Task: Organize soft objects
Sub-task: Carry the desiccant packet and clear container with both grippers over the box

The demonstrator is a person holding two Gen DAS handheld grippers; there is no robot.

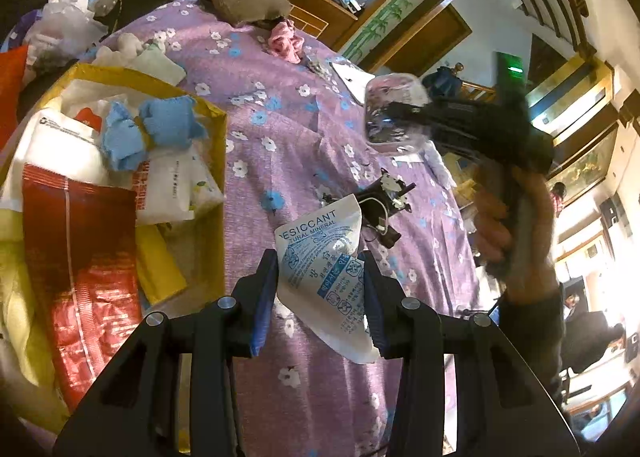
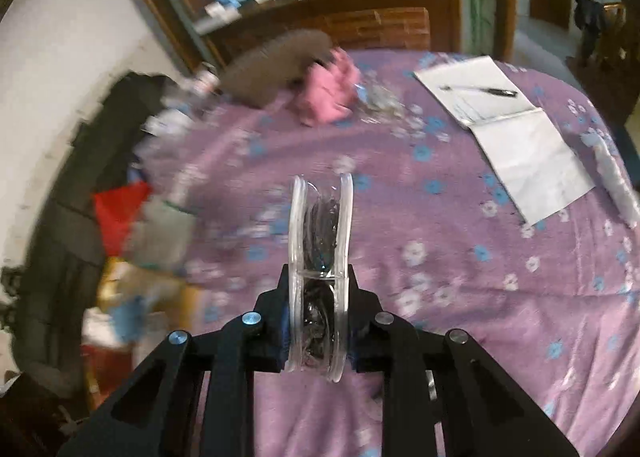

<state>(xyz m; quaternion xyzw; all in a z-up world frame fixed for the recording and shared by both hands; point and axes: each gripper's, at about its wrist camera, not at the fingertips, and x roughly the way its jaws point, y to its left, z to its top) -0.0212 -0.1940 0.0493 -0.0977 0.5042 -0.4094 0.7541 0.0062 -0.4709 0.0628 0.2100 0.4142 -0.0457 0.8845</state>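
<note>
Two grippers, each closed on something; the left gripper pinches a white packet printed "DESICCANT", low in the frame. The right gripper clamps a clear plastic case at centre.

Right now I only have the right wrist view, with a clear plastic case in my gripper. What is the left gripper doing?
Observer: The left gripper is shut on a white desiccant packet, held above the purple bedspread.
Operator: Where would that packet go? The left side of my picture is a blur.
Observer: A yellow bag lies open to the left gripper's left, already holding a blue cloth and red and white packets.
Operator: Anything loose under the packet?
Observer: A small black-and-white gadget lies on the bedspread just beyond it.
</note>
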